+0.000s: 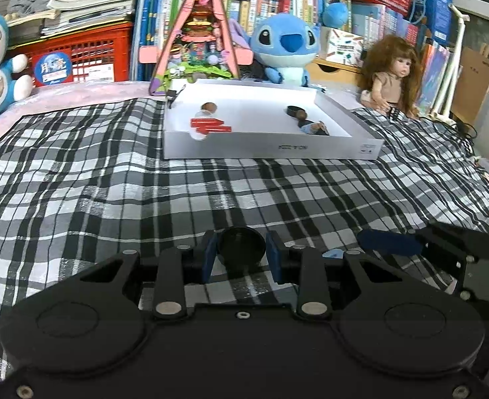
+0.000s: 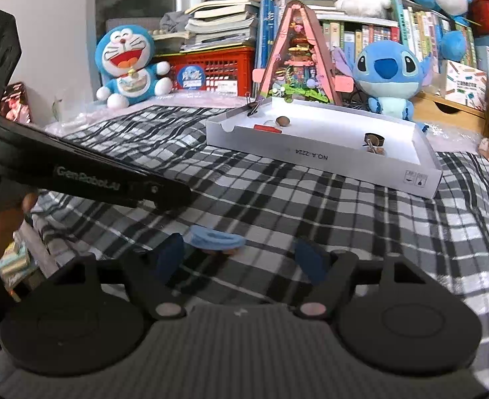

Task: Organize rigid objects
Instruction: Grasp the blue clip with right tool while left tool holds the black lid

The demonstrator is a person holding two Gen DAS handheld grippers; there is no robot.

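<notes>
In the left wrist view my left gripper (image 1: 241, 255) is shut on a round black cap (image 1: 242, 249) low over the checked cloth. The white shallow box (image 1: 267, 149) lies beyond, holding a red bar (image 1: 210, 125), a brown nut (image 1: 208, 107), a black ring (image 1: 295, 111) and small dark pieces (image 1: 314, 128). My right gripper shows at the right of this view (image 1: 391, 242). In the right wrist view my right gripper (image 2: 238, 259) is open, with a light-blue flat piece (image 2: 216, 237) on the cloth just ahead between its fingers. The box (image 2: 314, 156) lies farther ahead.
Plush toys, a Stitch (image 1: 282, 46) and a Doraemon (image 2: 128, 63), a pink triangular model house (image 1: 199, 33), a doll (image 1: 391, 73), a red crate (image 1: 78, 55) and shelves of books stand behind the box. The left gripper's body (image 2: 88, 176) crosses the left of the right wrist view.
</notes>
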